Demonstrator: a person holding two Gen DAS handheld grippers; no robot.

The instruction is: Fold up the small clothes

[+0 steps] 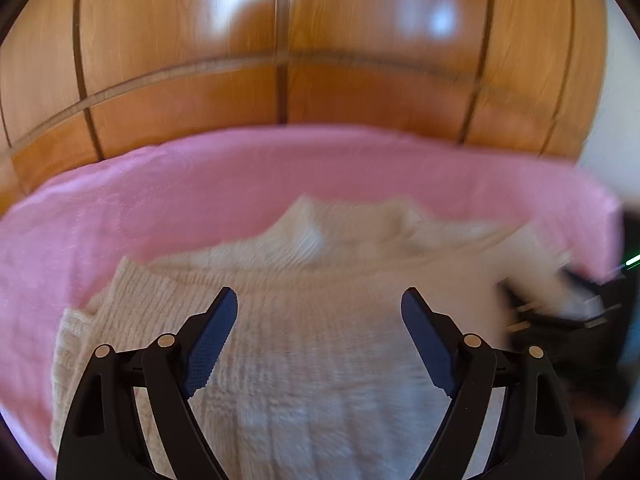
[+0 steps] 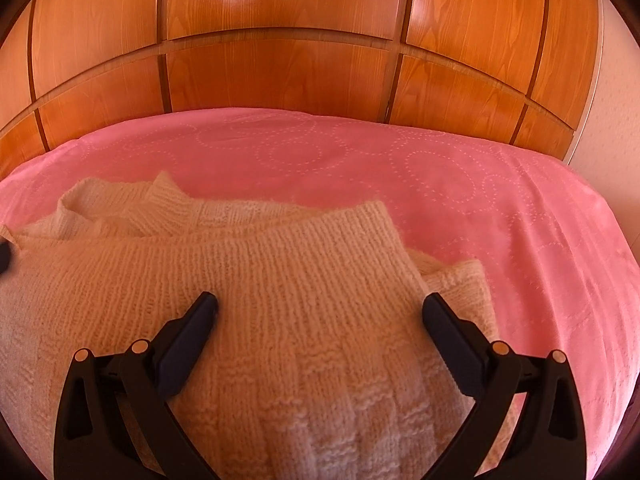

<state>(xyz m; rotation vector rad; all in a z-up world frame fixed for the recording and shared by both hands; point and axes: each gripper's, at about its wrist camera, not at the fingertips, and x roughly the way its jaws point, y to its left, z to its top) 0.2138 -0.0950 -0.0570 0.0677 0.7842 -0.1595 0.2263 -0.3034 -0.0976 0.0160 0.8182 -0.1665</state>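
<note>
A cream knitted sweater (image 1: 320,320) lies on the pink bedspread (image 1: 200,184), partly folded, with its collar and sleeve bunched at the far side. My left gripper (image 1: 319,300) is open and empty, just above the sweater's near part. In the right wrist view the same sweater (image 2: 280,280) fills the lower left, a folded layer on top and a lower layer sticking out at the right. My right gripper (image 2: 320,306) is open and empty, its jaws spread over the sweater's right part. The left wrist view is blurred by motion.
A wooden panelled wardrobe (image 2: 280,60) stands behind the bed. The pink bedspread (image 2: 480,200) extends to the right of the sweater. The other gripper shows as a dark shape (image 1: 560,320) at the right edge of the left wrist view.
</note>
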